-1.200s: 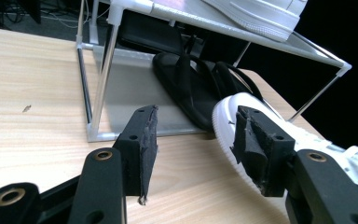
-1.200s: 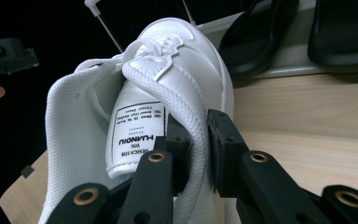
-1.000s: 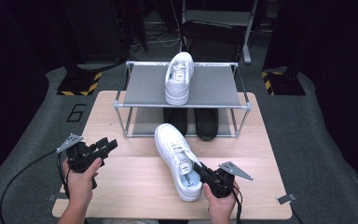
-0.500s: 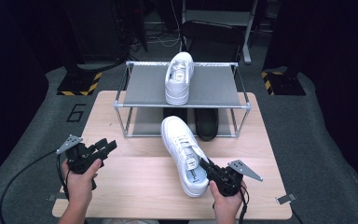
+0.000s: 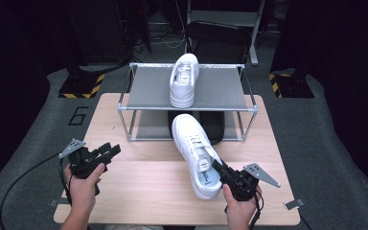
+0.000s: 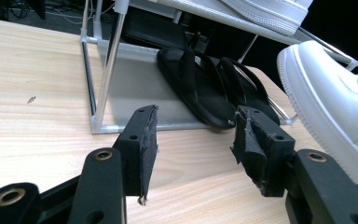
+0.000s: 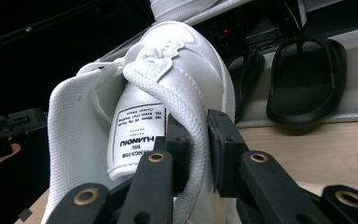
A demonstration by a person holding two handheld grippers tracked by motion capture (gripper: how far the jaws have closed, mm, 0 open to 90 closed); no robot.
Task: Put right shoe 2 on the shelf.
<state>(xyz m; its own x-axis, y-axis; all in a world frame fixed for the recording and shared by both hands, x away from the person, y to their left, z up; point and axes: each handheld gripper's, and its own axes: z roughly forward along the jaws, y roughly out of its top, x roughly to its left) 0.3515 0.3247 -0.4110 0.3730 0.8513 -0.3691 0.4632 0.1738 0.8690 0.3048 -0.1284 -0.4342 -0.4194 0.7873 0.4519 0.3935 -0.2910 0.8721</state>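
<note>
white sneaker [image 5: 195,151] lifted and swung toward rack [image 5: 187,91], right tool [image 5: 219,168] shifted rightward

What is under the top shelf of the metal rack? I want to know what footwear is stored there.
Under the top shelf, a pair of black sandals lies on the lower shelf. Their far ends are hidden by the shelf above and the white shoe.

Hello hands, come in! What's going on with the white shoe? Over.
Right gripper shut on white sneaker collar, toe toward rack. Left gripper open, empty. Second sneaker on top shelf; black sandals below.
</note>
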